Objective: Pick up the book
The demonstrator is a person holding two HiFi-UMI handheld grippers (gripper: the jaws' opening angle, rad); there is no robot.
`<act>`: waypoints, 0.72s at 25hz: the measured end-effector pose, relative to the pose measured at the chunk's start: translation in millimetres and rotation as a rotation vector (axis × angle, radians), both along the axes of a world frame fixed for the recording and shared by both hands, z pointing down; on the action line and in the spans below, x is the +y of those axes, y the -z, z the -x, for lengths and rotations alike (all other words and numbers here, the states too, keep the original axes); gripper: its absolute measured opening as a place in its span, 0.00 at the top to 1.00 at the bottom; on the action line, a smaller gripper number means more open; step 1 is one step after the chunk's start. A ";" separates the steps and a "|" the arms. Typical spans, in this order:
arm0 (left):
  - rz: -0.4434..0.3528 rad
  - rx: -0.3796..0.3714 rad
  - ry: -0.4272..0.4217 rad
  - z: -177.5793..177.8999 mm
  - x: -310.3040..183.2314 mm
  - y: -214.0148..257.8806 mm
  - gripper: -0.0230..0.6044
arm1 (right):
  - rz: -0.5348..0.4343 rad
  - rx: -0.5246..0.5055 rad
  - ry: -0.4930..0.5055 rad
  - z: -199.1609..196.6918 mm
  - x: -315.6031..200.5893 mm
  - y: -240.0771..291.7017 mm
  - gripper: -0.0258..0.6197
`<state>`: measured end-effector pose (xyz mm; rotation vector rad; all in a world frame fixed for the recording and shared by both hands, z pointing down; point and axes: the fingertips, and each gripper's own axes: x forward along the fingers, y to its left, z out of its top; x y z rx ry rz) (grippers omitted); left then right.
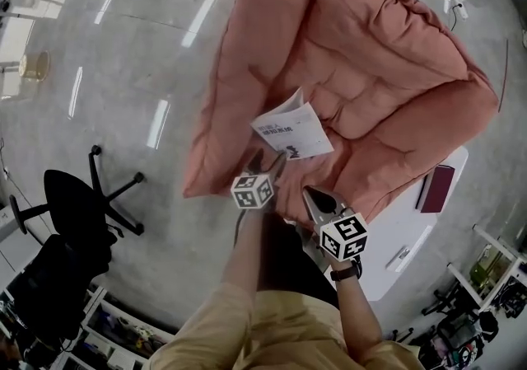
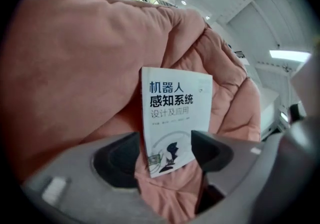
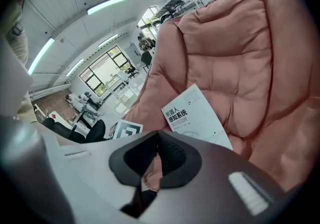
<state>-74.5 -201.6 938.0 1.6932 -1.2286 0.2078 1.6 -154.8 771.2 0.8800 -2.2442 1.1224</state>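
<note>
A white paperback book (image 1: 292,131) with dark Chinese print lies tilted on the seat of a large pink quilted cushion chair (image 1: 370,72). My left gripper (image 1: 269,165) stands open just short of the book's near end. In the left gripper view the book (image 2: 175,113) rises between the two dark pads (image 2: 117,160), its lower corner framed by them, with pink fabric (image 2: 65,68) behind. I see no pad pressing on it. My right gripper (image 1: 318,200) is lower and to the right, shut and empty. In the right gripper view the book (image 3: 200,115) lies beyond the closed gripper (image 3: 158,140).
A black office chair (image 1: 78,203) stands on the glossy floor at left. A white table (image 1: 408,232) at right carries a dark red notebook (image 1: 436,189). Cables and a power strip (image 1: 457,6) lie at the top right. Shelving racks (image 1: 486,278) line the lower right.
</note>
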 end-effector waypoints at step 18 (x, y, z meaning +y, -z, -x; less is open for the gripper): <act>-0.119 0.090 -0.045 -4.9 -49.0 -28.4 0.48 | -0.003 0.007 -0.015 -13.6 -19.4 -32.9 0.95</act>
